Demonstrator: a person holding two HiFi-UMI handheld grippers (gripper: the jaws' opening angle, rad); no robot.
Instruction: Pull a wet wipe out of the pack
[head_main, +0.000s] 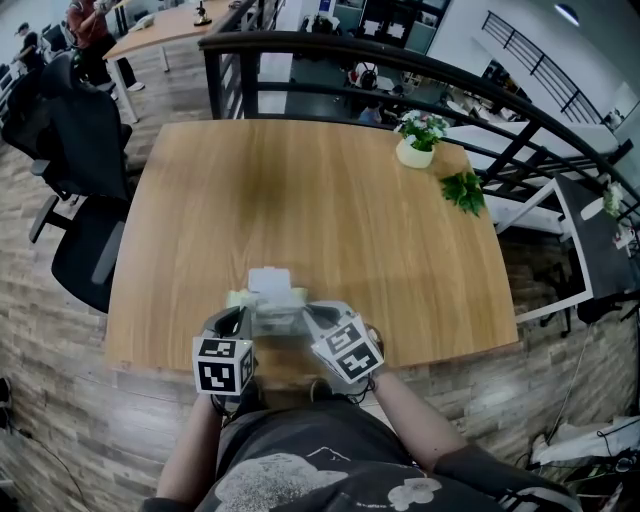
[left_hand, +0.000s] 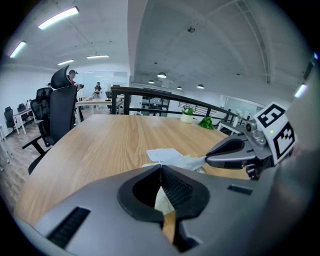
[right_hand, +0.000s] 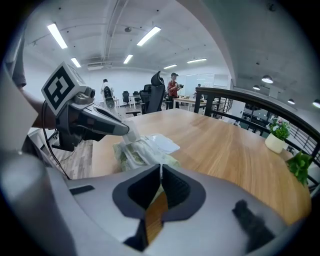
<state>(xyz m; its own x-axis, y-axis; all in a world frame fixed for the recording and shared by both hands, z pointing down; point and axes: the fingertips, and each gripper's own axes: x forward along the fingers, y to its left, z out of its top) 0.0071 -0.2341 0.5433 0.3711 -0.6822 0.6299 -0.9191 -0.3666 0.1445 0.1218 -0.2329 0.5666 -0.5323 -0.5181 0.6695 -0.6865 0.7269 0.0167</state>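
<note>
1. Work surface: a wooden table (head_main: 330, 200). The pack (right_hand: 142, 152) lies flat at the table's near edge, directly in front of the person and between the two grippers. Its white lid (right_hand: 162, 143) is folded open and rests on the far side of the pack.

2. Left gripper (right_hand: 126, 131): the jaws are pressed together, with no gap at the tips. The right gripper view shows these tips on top of the pack, at its left end, pinching a small white piece that stands up from the wrapper. This piece is most likely the wet wipe (right_hand: 131, 136), though it is too small to confirm.

3. Right gripper (left_hand: 208, 160): the jaws are likewise closed tip to tip. The left gripper view shows them clamped on the pale wrapper at the right end of the pack, with that material drawn out toward the tips.

4. Orientation: both grippers slope downward toward the pack from the near edge. Their marker cubes are nearest the person.

5. Other items: a potted plant (head_main: 418, 140) and a green sprig (head_main: 463, 190) sit near the far right corner of the table, well apart from the pack. A black office chair (head_main: 85, 250) stands beside the left edge
</note>
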